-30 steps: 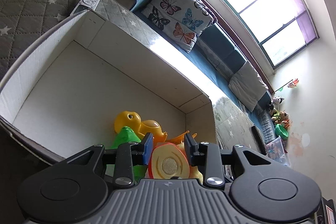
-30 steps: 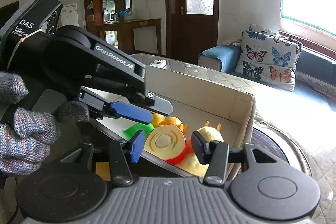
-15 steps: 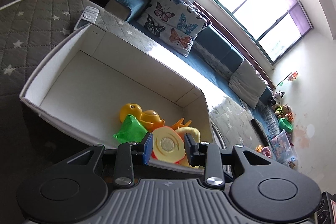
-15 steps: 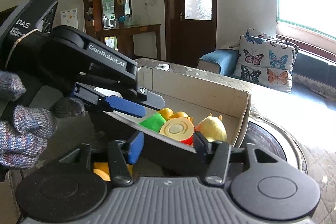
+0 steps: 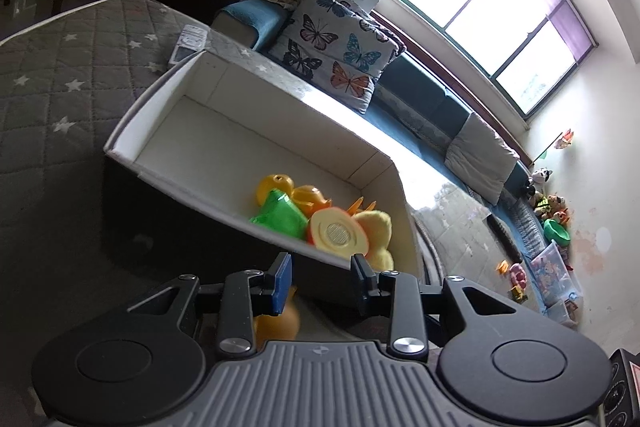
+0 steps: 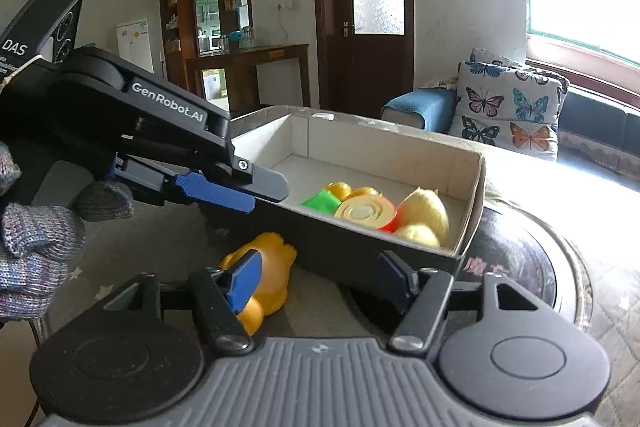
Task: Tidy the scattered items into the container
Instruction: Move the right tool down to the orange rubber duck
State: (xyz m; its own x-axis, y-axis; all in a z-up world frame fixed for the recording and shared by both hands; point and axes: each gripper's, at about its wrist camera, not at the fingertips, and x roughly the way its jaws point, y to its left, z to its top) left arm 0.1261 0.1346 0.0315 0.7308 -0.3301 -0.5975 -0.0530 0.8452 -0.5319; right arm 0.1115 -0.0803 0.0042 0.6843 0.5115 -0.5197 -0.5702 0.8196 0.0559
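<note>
Noting both grippers empty: my right gripper (image 6: 318, 277) opening, left gripper (image 5: 322, 277) apart; next, grasp yellow plastic toy (image 6: 266, 269) beside the dark-walled cardboard box (image 6: 474, 187).

The box (image 6: 360, 147) sits on the table (image 6: 168, 239) ahead of both tongs, toys (image 6: 376, 207) clustered in its near right corner. One toy (image 6: 272, 267) lies outside, before the box, beside the right tongs' (image 6: 320, 281) left finger.

Both wrist views look down, close, over the box's (image 5: 256, 223) near wall; the right one faces the door (image 6: 362, 11); both share the toys inside.
</note>
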